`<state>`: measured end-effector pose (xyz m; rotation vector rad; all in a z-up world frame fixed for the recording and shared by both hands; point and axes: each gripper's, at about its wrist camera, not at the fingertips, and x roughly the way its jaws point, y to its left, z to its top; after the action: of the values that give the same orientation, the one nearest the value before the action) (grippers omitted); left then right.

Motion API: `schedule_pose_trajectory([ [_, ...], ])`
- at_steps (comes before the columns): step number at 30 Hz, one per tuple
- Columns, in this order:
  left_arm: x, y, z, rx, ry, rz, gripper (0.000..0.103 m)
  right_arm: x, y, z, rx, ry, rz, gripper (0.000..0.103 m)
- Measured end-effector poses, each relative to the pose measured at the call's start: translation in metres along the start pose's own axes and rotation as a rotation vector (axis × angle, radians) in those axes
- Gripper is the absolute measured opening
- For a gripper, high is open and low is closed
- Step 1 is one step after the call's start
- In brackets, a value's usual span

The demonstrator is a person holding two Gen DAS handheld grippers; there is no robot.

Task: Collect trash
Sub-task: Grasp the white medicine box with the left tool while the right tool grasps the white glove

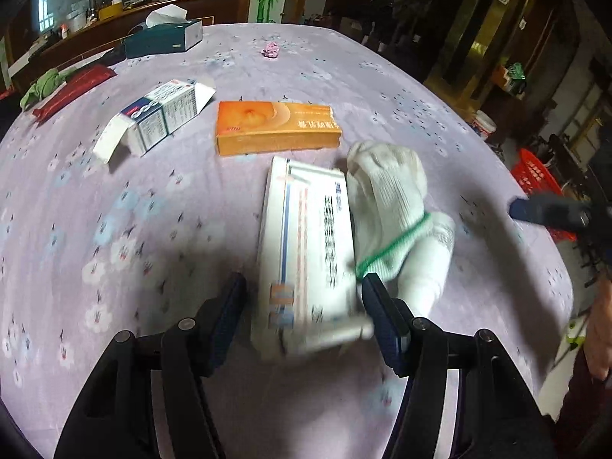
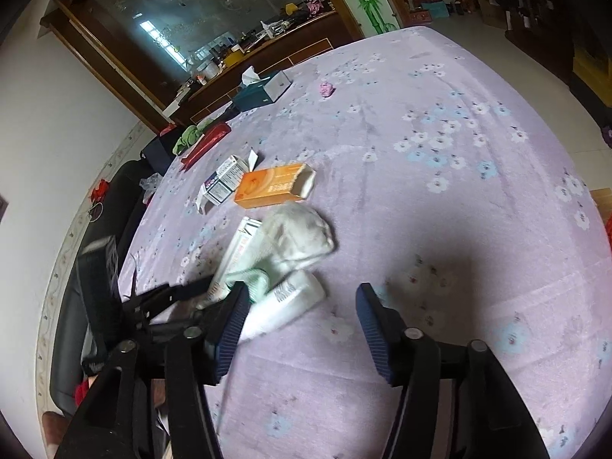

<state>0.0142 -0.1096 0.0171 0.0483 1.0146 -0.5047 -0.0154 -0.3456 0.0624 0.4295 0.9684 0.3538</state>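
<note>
A white medicine box (image 1: 306, 252) lies on the purple flowered tablecloth (image 1: 134, 229). My left gripper (image 1: 304, 290) is open, with one finger on each side of the box's near end. A white knit glove (image 1: 386, 199) and a white bottle (image 1: 432, 264) lie against the box's right side. Behind them are an orange box (image 1: 275, 128) and an opened blue-and-white box (image 1: 157, 114). My right gripper (image 2: 302, 298) is open just above the cloth. Its left finger (image 2: 229, 321) is beside the bottle (image 2: 290, 302) and the glove (image 2: 298, 237). Nothing is between its fingers.
A teal tissue box (image 1: 164, 36) and a pink crumpled scrap (image 1: 271, 49) sit at the far side. A red pouch (image 1: 72, 90) with a green cloth (image 1: 42, 84) lies far left. A red basket (image 1: 535, 179) stands beyond the table's right edge. A cluttered sideboard (image 2: 267, 46) stands behind.
</note>
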Motion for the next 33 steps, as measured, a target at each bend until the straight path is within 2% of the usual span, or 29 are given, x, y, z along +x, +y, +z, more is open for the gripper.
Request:
schedule_pose_trajectory([
  [4, -0.008, 0.009, -0.006, -0.028, -0.006, -0.05, 0.061, 0.024, 0.011, 0.015, 0.019, 0.032, -0.007, 0.066],
  [14, -0.02, 0.022, -0.008, -0.067, -0.033, -0.076, 0.063, 0.094, 0.032, 0.036, 0.017, 0.155, -0.121, 0.067],
  [15, -0.021, 0.024, -0.008, -0.07, -0.035, -0.08, 0.063, 0.097, 0.032, 0.035, 0.008, 0.156, -0.133, 0.06],
  [16, -0.023, 0.025, -0.007, -0.072, -0.037, -0.083, 0.063, 0.097, 0.032, 0.035, 0.005, 0.148, -0.139, 0.051],
  [17, -0.024, 0.026, -0.006, -0.074, -0.041, -0.082, 0.065, 0.095, 0.03, 0.034, 0.0, 0.133, -0.146, 0.032],
  [20, -0.025, 0.026, -0.002, -0.079, -0.045, -0.088, 0.068, 0.083, 0.019, 0.034, 0.04, 0.103, -0.095, 0.015],
  [25, -0.016, 0.01, 0.012, -0.064, -0.031, -0.091, 0.068, 0.046, 0.016, 0.031, 0.044, -0.001, -0.058, 0.014],
  [30, 0.008, -0.002, 0.024, -0.088, 0.007, -0.007, 0.068, 0.009, 0.023, 0.019, 0.001, -0.088, -0.044, 0.014],
  [33, 0.016, -0.002, 0.026, -0.101, 0.008, 0.031, 0.06, -0.005, 0.026, 0.012, -0.014, -0.116, -0.04, 0.014],
])
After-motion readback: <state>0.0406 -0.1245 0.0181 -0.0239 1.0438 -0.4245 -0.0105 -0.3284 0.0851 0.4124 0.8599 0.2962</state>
